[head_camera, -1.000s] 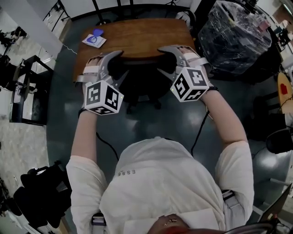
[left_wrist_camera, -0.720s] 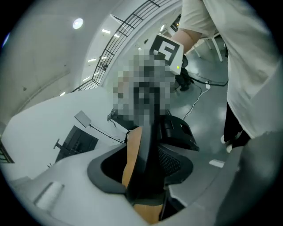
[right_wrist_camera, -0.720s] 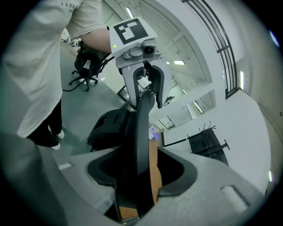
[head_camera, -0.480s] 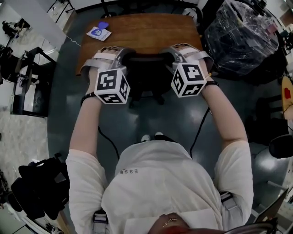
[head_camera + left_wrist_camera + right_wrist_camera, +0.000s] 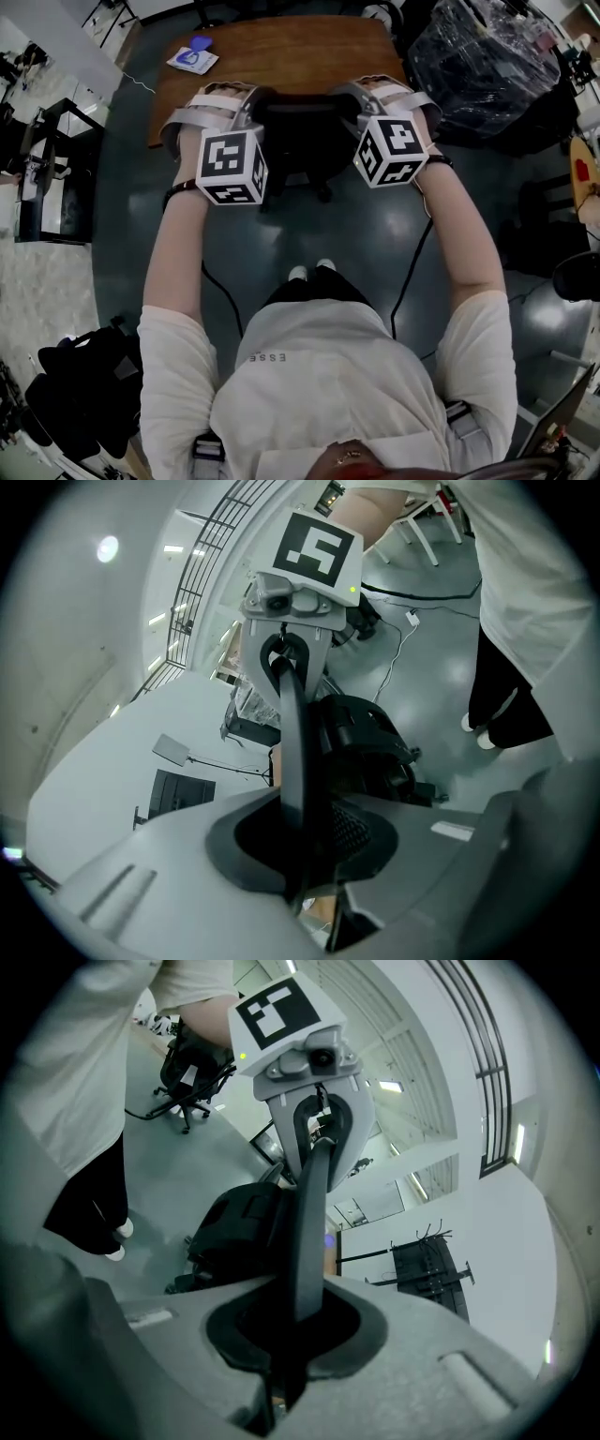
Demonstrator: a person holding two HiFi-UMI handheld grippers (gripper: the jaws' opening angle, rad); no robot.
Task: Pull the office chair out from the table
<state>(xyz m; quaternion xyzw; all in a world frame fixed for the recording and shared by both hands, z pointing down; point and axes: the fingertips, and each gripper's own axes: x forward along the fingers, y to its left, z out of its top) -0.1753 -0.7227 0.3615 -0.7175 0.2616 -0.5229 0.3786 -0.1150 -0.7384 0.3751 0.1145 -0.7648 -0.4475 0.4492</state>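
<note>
The black office chair (image 5: 305, 141) stands tucked against the near edge of the brown wooden table (image 5: 281, 56). My left gripper (image 5: 246, 111) clamps the left end of the backrest's top edge and my right gripper (image 5: 364, 105) the right end. Both sets of jaws have just been closing, with the backrest rim between them. In the left gripper view the thin dark rim (image 5: 292, 752) runs out of my left gripper (image 5: 300, 855) towards the other gripper (image 5: 300, 583), with the seat (image 5: 366, 742) below. The right gripper view mirrors this: rim (image 5: 307, 1232), right gripper (image 5: 286, 1335).
A blue and white item (image 5: 192, 58) lies on the table's far left corner. A plastic-wrapped bundle (image 5: 487, 66) stands at the right, a black rack (image 5: 47, 178) at the left, black bags (image 5: 84, 394) at lower left. A cable (image 5: 408, 272) trails on the grey floor.
Both grippers stood open beside the chair's backrest a second ago; now each has closed on its top edge. The person's shoes have come into view below the chair.
</note>
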